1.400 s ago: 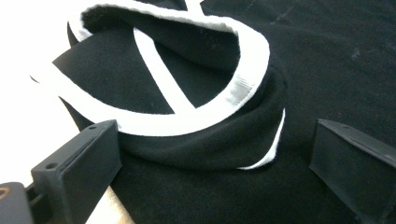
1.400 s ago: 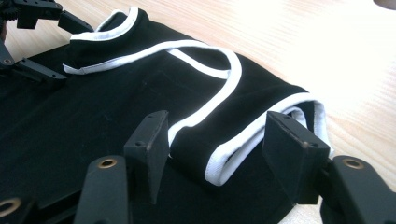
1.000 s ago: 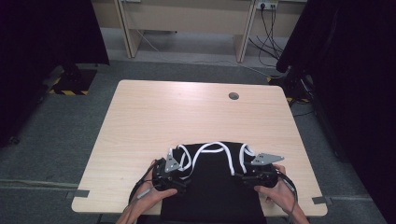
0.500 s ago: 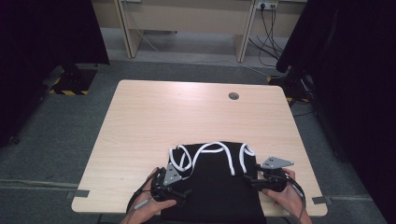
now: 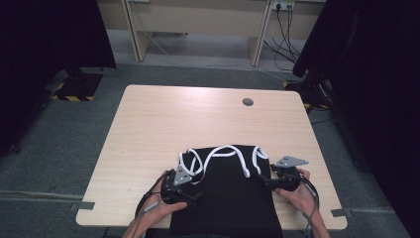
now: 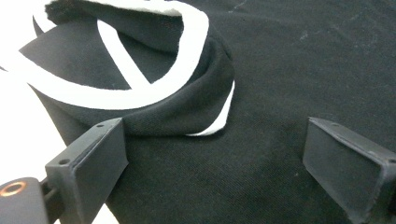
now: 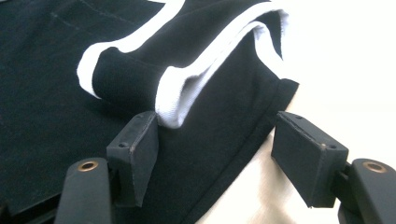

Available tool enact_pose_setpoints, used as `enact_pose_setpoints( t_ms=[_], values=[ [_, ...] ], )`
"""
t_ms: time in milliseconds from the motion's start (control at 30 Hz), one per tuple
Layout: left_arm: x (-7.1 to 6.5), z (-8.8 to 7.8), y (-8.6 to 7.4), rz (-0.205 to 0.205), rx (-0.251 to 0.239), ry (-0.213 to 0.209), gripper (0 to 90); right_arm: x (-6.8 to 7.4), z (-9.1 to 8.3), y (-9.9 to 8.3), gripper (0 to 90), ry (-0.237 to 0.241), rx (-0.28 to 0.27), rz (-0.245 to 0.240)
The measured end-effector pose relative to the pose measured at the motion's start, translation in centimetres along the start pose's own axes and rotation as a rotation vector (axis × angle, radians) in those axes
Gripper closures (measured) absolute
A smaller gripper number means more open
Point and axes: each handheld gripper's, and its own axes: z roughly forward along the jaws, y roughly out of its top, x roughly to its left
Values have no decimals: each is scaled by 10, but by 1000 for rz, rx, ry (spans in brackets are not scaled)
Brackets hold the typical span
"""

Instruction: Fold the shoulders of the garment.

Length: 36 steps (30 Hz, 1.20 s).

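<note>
Both grippers [image 5: 190, 191] [image 5: 270, 178] low, jaws apart

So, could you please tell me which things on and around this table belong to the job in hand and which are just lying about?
Belonging to the job:
- black garment with white trim, lying on the table
- left gripper, jaws open over the cloth
- right gripper, jaws open at the garment's edge

Just lying about:
- cables on the floor behind the table
- round grommet hole in the tabletop
</note>
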Motion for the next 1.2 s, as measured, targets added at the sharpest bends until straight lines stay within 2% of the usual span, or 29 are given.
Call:
enact_pose_setpoints(
  t_ms=[167,400,533,733,767,833,867,1200],
  values=[
    [11,6,6,-12,0,14,61,-8,9,7,325,-15,-12,11],
    [24,11,11,-23,1,26,61,-12,16,12,325,-27,-32,26],
    [23,11,11,-21,0,30,58,-12,16,12,322,-30,-33,28],
    [24,10,10,-24,-13,24,41,-14,15,13,258,-7,-20,52],
    [25,8,9,-41,-33,7,37,-15,11,12,230,7,-21,64],
    [25,7,9,-52,-39,-1,35,-15,8,12,224,18,-36,68],
    [27,5,8,-73,-51,-16,35,-15,5,11,218,27,-49,74],
    [28,-2,11,-71,-59,-1,35,-11,-2,9,196,36,-53,65]
  ],
)
